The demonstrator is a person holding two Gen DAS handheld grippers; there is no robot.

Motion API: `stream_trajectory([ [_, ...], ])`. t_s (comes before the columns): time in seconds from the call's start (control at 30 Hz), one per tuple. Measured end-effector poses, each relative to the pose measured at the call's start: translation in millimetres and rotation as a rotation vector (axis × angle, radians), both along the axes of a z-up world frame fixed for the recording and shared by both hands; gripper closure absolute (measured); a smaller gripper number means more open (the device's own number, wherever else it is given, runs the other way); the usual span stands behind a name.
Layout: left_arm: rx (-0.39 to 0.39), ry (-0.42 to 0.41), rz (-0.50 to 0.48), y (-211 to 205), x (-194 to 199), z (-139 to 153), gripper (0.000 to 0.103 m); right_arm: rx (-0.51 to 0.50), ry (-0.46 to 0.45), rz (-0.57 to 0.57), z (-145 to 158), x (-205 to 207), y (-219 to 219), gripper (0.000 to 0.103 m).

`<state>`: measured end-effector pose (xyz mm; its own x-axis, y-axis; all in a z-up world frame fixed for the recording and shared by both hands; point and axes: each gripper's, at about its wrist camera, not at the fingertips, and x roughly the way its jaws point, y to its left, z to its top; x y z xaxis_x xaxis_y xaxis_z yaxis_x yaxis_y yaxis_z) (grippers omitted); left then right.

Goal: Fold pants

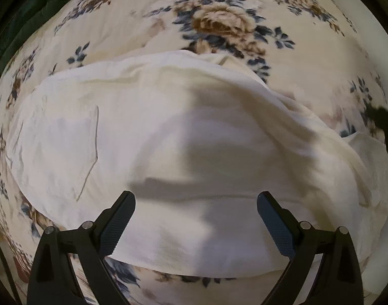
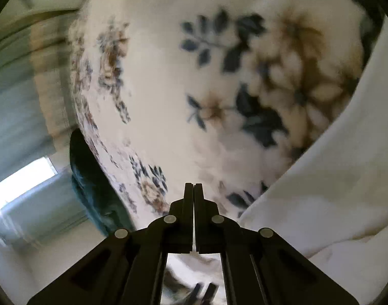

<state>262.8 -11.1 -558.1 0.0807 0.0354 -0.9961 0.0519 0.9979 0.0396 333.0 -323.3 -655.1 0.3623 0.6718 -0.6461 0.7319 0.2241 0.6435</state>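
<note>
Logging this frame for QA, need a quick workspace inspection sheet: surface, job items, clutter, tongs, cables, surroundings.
Surface: cream bedspread with blue and brown flower print, soft, lightly rumpled.
Job's things: white cotton pants, lying partly folded on the bedspread, a patch pocket facing up on the left of the left wrist view.
Clutter: nothing seen.
Tongs: left tongs open, above the pants, nothing between the pads; right tongs shut, empty, over bare bedspread beside the pants.
Cables: nothing seen.
Surroundings: dark green fabric past the bed's edge; pale curtain, bright window.
</note>
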Motion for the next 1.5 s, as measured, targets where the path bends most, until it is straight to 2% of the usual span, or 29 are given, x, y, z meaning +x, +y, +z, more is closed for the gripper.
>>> stream_trajectory([
  [0.03, 0.002, -0.007, 0.004, 2, 0, 2, 0.005, -0.060, -0.014, 0.123, 10, 8, 12, 0.094],
  [0.07, 0.005, -0.013, 0.005, 4, 0, 4, 0.005, -0.183, -0.034, 0.341, 27, 16, 37, 0.077],
  [0.1, 0.009, -0.017, 0.006, 7, 0, 6, 0.005, -0.228, -0.042, 0.463, 33, 16, 56, 0.052],
  [0.13, 0.010, -0.020, 0.008, 11, 0, 7, 0.005, -0.247, -0.037, 0.569, 34, 13, 74, 0.043],
  [0.17, 0.014, -0.024, 0.009, 14, 0, 9, 0.005, -0.269, -0.030, 0.678, 33, 8, 95, 0.041],
  [0.3, 0.086, -0.068, 0.012, 25, -3, 18, 0.005, -0.430, -0.029, 0.928, 20, 4, 138, 0.040],
  [0.37, 0.171, -0.115, 0.008, 30, -3, 22, 0.005, -0.454, -0.010, 1.000, 8, 10, 157, 0.040],
  [0.4, 0.216, -0.131, 0.004, 32, -4, 24, 0.005, -0.482, -0.014, 1.011, 4, 12, 165, 0.049],
  [0.43, 0.243, -0.136, 0.006, 35, -4, 25, 0.005, -0.488, -0.034, 1.021, 4, 10, 171, 0.065],
  [0.47, 0.252, -0.140, 0.011, 41, -5, 28, 0.005, -0.479, -0.037, 1.041, 5, 6, 184, 0.091],
  [0.57, 0.234, -0.155, 0.045, 55, -11, 40, 0.005, -0.490, -0.117, 1.105, 37, -28, 209, 0.093],
  [0.63, 0.220, -0.161, 0.069, 66, -14, 48, 0.005, -0.332, -0.142, 1.146, 57, -64, 240, 0.094],
  [0.7, 0.214, -0.167, 0.083, 70, -17, 51, 0.005, -0.223, -0.126, 1.170, 58, -99, 258, 0.094],
  [0.77, 0.226, -0.160, 0.086, 70, -19, 48, 0.005, -0.111, -0.024, 1.172, 24, -123, 274, 0.093],
  [0.8, 0.231, -0.149, 0.083, 70, -18, 44, 0.005, -0.047, 0.063, 1.162, -4, -133, 273, 0.090],
  [0.87, 0.221, -0.133, 0.081, 70, -16, 41, 0.005, 0.019, 0.166, 1.108, -28, -138, 264, 0.086],
  [0.9, 0.211, -0.140, 0.080, 69, -14, 42, 0.005, 0.044, 0.172, 1.050, -26, -130, 254, 0.067],
  [0.93, 0.207, -0.148, 0.077, 68, -11, 43, 0.005, 0.060, 0.129, 0.978, -15, -118, 244, 0.050],
  [0.97, 0.202, -0.156, 0.070, 65, -8, 45, 0.005, 0.065, 0.083, 0.921, -3, -109, 233, 0.020],
  [1.0, 0.196, -0.162, 0.062, 63, -6, 46, 0.005, 0.044, 0.029, 0.864, 15, -94, 219, 0.018],
  [1.03, 0.180, -0.167, 0.050, 57, 1, 48, 0.005, -0.020, -0.012, 0.827, 33, -79, 205, 0.018],
  [1.13, 0.103, -0.172, -0.012, 34, 25, 50, 0.005, -0.291, -0.087, 0.802, 73, -27, 166, 0.018],
  [1.2, 0.054, -0.166, -0.117, 5, 47, 45, 0.005, -0.357, -0.075, 0.797, 70, 3, 140, 0.018],
  [1.27, 0.036, -0.113, -0.252, -24, 66, 33, 0.005, -0.446, -0.012, 0.786, 59, 28, 107, 0.018],
  [1.3, 0.017, -0.077, -0.352, -43, 75, 24, 0.005, -0.471, 0.024, 0.755, 60, 38, 91, 0.018],
  [1.4, -0.015, 0.033, -0.584, -86, 84, -4, 0.005, -0.481, 0.079, 0.583, 64, 31, 22, 0.018],
  [1.5, -0.005, 0.151, -0.773, -120, 77, -36, 0.006, -0.451, 0.092, 0.397, 72, 0, -39, 0.018],
])
